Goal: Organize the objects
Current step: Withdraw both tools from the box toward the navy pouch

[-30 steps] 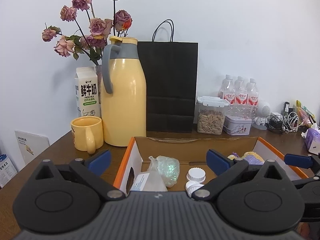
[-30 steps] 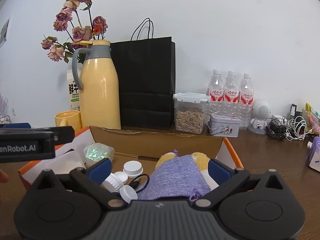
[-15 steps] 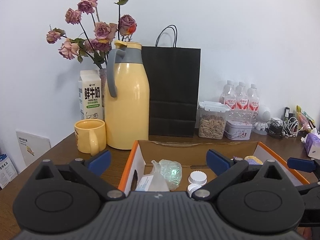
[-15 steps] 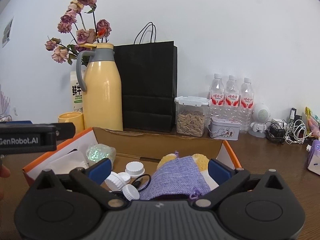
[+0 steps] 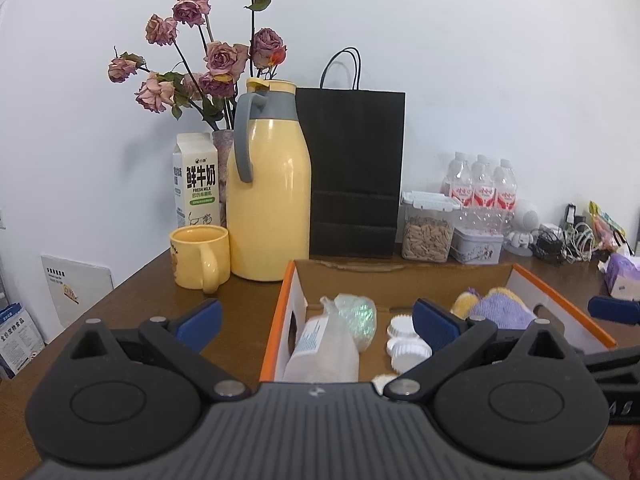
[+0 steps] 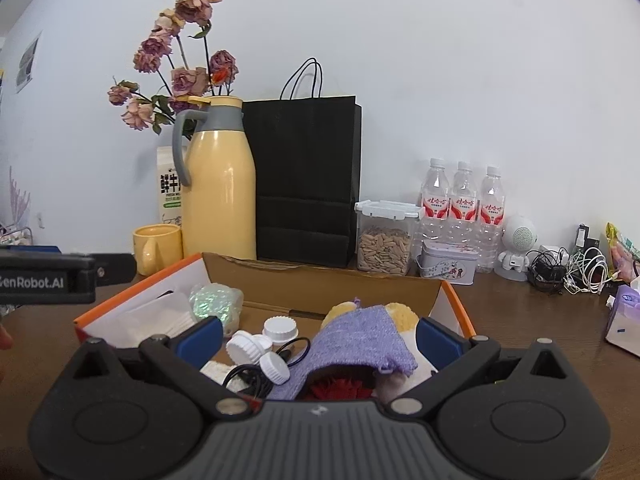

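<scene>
Where white wall [image 5: 500,60] meets brown table [image 5: 132,304], cluttered cardboard box [image 6: 320,284].

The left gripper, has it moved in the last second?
Yes. The left gripper has backed away and risen: the yellow thermos looks smaller now.

plain white wall [image 5: 480,40] behind a brown wooden table [image 5: 132,300].
</scene>
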`<state>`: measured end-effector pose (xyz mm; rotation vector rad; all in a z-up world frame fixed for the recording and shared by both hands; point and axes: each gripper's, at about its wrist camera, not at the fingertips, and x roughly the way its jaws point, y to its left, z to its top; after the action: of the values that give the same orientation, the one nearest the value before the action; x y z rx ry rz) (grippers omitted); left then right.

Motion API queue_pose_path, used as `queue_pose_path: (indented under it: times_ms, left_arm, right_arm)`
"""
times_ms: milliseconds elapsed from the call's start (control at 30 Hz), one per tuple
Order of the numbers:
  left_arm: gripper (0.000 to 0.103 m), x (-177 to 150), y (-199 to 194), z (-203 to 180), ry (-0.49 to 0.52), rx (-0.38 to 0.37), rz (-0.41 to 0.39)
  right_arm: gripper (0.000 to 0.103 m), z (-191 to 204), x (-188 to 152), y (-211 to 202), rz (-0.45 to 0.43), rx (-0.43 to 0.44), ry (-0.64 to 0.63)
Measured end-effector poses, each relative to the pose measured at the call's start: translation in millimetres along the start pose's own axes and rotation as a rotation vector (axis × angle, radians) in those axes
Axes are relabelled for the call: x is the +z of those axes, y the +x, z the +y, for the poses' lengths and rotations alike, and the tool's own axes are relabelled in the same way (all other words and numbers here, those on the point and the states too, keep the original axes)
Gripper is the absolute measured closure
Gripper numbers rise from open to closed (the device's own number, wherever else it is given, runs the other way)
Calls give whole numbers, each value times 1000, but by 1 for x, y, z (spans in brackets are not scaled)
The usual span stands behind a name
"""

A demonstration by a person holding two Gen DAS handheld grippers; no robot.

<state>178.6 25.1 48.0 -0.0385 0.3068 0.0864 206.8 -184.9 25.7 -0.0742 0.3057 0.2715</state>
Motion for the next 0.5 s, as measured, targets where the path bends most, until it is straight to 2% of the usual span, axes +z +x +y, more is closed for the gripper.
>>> queue_pose_path:
  times_ms: [233, 500]
  left_arm:
    - [0, -17, -17, 10, 18, 2, 64]
    - [0, -37, -44, 26, 22, 15, 123]
  right_arm:
    - [0, 9, -9, -26, 22, 30, -20]
    - [0, 26, -30, -60, 102, 78, -24]
